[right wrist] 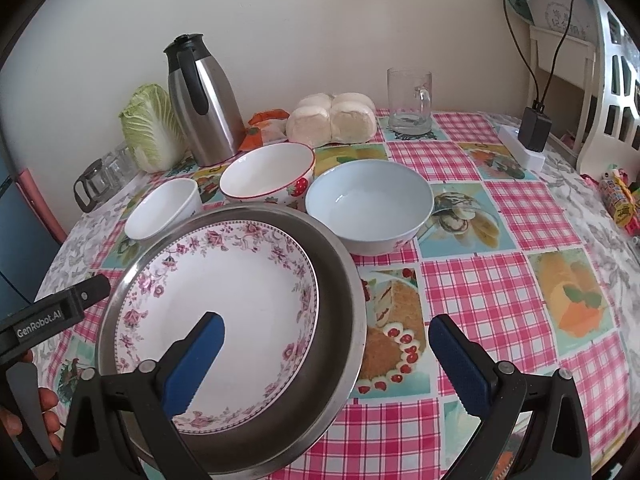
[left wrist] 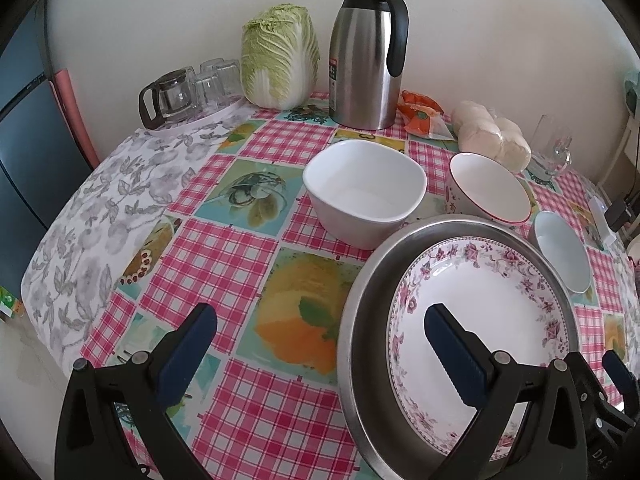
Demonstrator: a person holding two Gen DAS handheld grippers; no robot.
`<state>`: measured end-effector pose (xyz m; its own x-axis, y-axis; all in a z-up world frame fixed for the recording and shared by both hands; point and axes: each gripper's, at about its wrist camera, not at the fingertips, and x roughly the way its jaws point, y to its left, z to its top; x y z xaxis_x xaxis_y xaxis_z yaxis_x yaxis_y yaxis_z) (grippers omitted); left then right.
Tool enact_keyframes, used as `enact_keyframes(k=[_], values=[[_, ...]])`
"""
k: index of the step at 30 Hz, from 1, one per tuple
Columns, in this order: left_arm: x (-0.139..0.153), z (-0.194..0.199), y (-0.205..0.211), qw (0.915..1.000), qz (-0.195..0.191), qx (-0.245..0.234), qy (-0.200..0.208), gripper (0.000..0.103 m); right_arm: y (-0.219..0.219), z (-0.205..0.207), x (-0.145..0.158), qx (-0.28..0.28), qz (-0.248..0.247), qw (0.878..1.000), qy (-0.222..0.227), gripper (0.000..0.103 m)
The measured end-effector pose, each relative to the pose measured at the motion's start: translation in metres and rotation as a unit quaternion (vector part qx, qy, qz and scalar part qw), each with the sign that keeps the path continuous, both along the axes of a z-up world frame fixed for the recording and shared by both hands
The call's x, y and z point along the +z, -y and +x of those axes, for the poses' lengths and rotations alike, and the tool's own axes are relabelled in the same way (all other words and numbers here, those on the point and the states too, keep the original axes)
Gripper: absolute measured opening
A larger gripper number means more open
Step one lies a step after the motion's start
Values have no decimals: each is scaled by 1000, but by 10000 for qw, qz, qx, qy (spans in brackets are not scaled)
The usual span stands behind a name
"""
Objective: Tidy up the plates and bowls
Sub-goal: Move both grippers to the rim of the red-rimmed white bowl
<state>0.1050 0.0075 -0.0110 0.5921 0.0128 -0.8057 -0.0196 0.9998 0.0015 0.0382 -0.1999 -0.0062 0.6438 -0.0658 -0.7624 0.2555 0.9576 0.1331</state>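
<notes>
A flower-rimmed white plate [left wrist: 480, 300] [right wrist: 224, 300] lies inside a wide steel dish [left wrist: 360, 320] [right wrist: 344, 280] on the checked tablecloth. Behind the dish stand a square white bowl [left wrist: 364, 192] [right wrist: 164, 208], a strawberry-patterned bowl [left wrist: 488, 188] [right wrist: 268, 176] and a pale blue bowl [left wrist: 560, 252] [right wrist: 368, 200], all empty. My left gripper [left wrist: 320, 356] is open and straddles the dish's left rim, its right finger over the plate. My right gripper [right wrist: 328, 364] is open astride the dish's right rim, its left finger over the plate. Neither holds anything.
Along the wall stand a steel thermos [left wrist: 368, 60], a cabbage [left wrist: 280, 60], glassware [left wrist: 188, 88], bagged buns [right wrist: 332, 120] and a glass mug [right wrist: 410, 100]. A power strip with an adapter [right wrist: 532, 136] lies far right. The table's left edge [left wrist: 52, 264] drops off.
</notes>
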Motion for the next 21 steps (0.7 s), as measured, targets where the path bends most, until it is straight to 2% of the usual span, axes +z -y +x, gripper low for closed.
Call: enact_keyframes(k=[8, 15, 17, 21], values=[[-2, 1, 0, 9999, -88, -29, -38, 103, -1, -1, 0, -34, -52, 10000, 22, 103], [4, 14, -5, 9979, -638, -75, -102, 103, 2, 3, 5, -1, -109, 9999, -34, 103], [12, 25, -7, 9969, -766, -139, -67, 103, 4, 7, 9, 39, -85, 10000, -14, 103], [33, 45, -6, 9962, -790, -317, 161, 103, 12, 21, 22, 134, -96, 9998, 74, 103]])
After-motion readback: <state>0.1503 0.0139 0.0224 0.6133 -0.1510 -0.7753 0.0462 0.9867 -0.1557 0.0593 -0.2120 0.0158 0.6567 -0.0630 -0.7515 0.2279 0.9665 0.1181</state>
